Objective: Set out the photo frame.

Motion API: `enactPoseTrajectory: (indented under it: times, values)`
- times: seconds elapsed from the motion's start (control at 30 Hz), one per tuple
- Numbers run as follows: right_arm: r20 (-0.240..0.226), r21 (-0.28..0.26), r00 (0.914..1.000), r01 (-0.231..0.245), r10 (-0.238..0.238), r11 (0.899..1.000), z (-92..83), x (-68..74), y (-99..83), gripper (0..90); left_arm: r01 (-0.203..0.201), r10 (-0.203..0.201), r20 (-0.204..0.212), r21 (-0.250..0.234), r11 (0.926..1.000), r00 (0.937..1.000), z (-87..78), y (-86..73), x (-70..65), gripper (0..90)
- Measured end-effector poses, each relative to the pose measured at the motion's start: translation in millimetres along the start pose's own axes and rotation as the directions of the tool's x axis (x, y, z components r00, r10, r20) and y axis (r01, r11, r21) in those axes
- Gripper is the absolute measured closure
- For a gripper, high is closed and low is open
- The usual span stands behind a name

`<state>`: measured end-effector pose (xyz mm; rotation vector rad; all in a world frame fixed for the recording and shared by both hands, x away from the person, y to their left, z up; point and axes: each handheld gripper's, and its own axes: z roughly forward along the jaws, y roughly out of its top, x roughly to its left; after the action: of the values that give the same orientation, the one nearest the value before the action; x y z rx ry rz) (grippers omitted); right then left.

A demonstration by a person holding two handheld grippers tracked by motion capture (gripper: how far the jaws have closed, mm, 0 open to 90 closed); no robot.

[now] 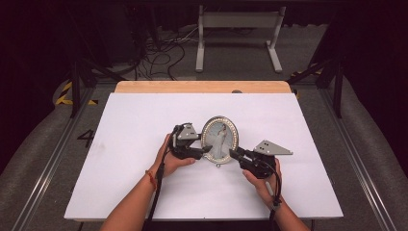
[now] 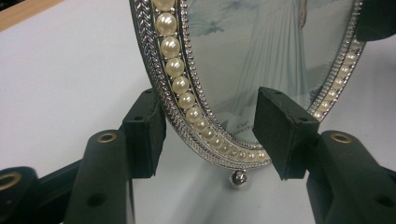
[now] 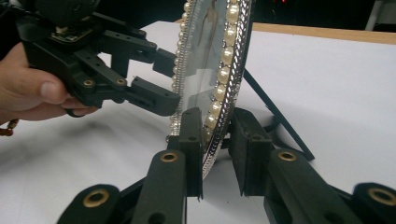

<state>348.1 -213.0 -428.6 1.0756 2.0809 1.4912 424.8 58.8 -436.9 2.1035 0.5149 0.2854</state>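
Right gripper (image 3: 217, 154) clamps the upright oval picture frame (image 1: 220, 139); left gripper (image 2: 210, 135) straddles its rim, jaws not yet gripping.

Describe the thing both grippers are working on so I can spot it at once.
On the white table, near the middle of the front half, an oval picture frame stands upright between the left gripper and the right gripper. Its silver rim set with pearls, around a portrait in pale dress, marks it out.
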Motion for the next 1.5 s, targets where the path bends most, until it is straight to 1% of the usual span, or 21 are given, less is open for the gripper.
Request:
enactPoseTrajectory:
  times: [0.1, 0.17, 0.2, 0.3, 0.33, 0.37, 0.4, 0.43, 0.5, 0.57, 0.63, 0.7, 0.77, 0.83, 0.87, 1.0, 1.03, 1.13, 1.2, 1.4, 1.5]
  values:
    - [0.005, 0.001, 1.0, -0.002, 0.002, 1.0, 1.2, -1.6, -0.1, 75.5, 0.004, -0.004, 0.009, -0.016, 0.9999, 1.0, -5.5, -2.4, -1.8, 47.2]
    - [0.001, 0.0, 0.9999, -0.016, 0.016, 1.0, 2.1, -3.6, -0.4, 75.6, 0.002, -0.002, 0.006, -0.015, 0.9999, 1.0, -8.0, -3.6, -3.4, 47.3]
    - [-0.001, 0.002, 0.9999, -0.015, 0.015, 1.0, 2.1, -3.8, -0.2, 75.5, -0.001, 0.001, 0.006, -0.009, 1.0, 1.0, -8.8, -3.6, -3.6, 47.2]
    - [0.011, 0.001, 0.9999, 0.003, -0.003, 1.0, 2.9, -0.6, 0.7, 75.3, -0.043, 0.044, -0.015, 0.022, 0.9988, 0.9989, -7.8, -1.1, -3.8, 44.5]
    - [0.015, 0.0, 0.9998, 0.013, -0.013, 1.0, 3.3, 0.5, 1.0, 75.2, -0.05, 0.05, -0.024, 0.02, 0.9986, 0.9985, -7.3, -0.1, -3.4, 42.9]
    - [0.024, 0.001, 0.9996, 0.017, -0.017, 1.0, 3.4, 1.9, 1.4, 74.9, -0.027, 0.027, -0.025, 0.006, 0.9996, 0.9993, -7.8, 0.8, -2.0, 39.3]
    - [0.035, 0.003, 0.9991, 0.023, -0.023, 1.0, 3.3, 3.3, 1.6, 74.3, -0.014, 0.014, -0.016, -0.012, 0.9998, 0.9998, -8.4, 1.5, -0.6, 39.0]
    - [0.039, 0.003, 0.9988, 0.028, -0.028, 1.0, 2.7, 3.9, 1.6, 73.4, -0.014, 0.014, -0.016, -0.012, 0.9998, 0.9998, -8.4, 1.5, -0.6, 38.9]
    - [0.038, -0.002, 0.9989, 0.027, -0.027, 1.0, 0.8, 4.6, 1.6, 71.8, -0.012, 0.011, -0.025, -0.035, 0.9993, 0.9996, -9.3, 3.5, -0.5, 38.8]
    - [0.049, -0.006, 0.9981, 0.037, -0.037, 0.999, -4.2, 6.1, 2.5, 71.2, -0.011, 0.011, -0.023, -0.035, 0.9993, 0.9997, -8.9, 4.3, -0.6, 39.6]
    - [0.053, -0.02, 0.9976, 0.046, -0.045, 0.999, -9.7, 6.6, 3.8, 74.4, -0.012, 0.011, -0.027, -0.034, 0.9994, 0.9996, -9.3, 4.6, -1.0, 43.0]
    - [0.061, -0.021, 0.9964, 0.059, -0.058, 0.998, -12.1, 7.1, 4.7, 79.2, -0.008, 0.007, -0.03, -0.036, 0.9993, 0.9995, -10.7, 4.3, 0.7, 47.9]
    - [0.061, -0.023, 0.9966, 0.057, -0.056, 0.998, -12.2, 6.1, 4.7, 82.1, 0.007, -0.008, -0.034, -0.037, 0.9993, 0.9994, -11.8, 3.5, 2.6, 53.4]
    - [0.058, -0.01, 0.9969, 0.054, -0.054, 0.998, -10.0, 4.3, 3.9, 83.8, 0.008, -0.009, -0.03, -0.038, 0.9993, 0.9995, -13.6, 2.9, 3.7, 57.9]
    - [0.055, -0.006, 0.9975, 0.045, -0.045, 0.999, -8.9, 4.0, 3.4, 83.4, 0.002, -0.003, -0.036, -0.026, 0.9997, 0.9994, -14.2, 3.1, 3.4, 58.9]
    - [0.059, -0.003, 0.9963, 0.062, -0.062, 0.998, -6.7, 4.6, 4.8, 83.4, -0.001, 0.0, -0.042, -0.01, 1.0, 0.9991, -16.4, 2.8, 3.0, 60.0]
    - [0.049, -0.002, 0.9977, 0.047, -0.047, 0.999, -6.1, 2.1, 5.1, 83.6, -0.001, 0.001, -0.042, -0.008, 1.0, 0.9991, -17.2, 2.6, 3.2, 61.5]
    - [0.041, -0.002, 0.9984, 0.04, -0.04, 0.999, -5.3, -0.4, 4.9, 83.6, 0.004, -0.004, -0.046, -0.002, 1.0, 0.9989, -18.7, 1.9, 1.9, 62.5]
    - [0.041, -0.002, 0.9983, 0.041, -0.041, 0.999, -4.4, -0.3, 5.5, 83.4, -0.002, 0.003, -0.056, 0.002, 1.0, 0.9984, -19.5, 1.7, 0.8, 62.5]
    - [0.04, 0.006, 0.998, 0.048, -0.048, 0.999, -1.6, -2.6, 7.4, 83.2, 0.018, -0.018, -0.049, -0.009, 0.9998, 0.9986, -23.0, -2.5, 0.1, 63.2]
    - [0.039, 0.007, 0.9979, 0.052, -0.052, 0.999, 0.6, -3.5, 8.7, 82.9, 0.033, -0.033, -0.037, -0.015, 0.9994, 0.9988, -24.9, -4.8, 0.5, 63.5]
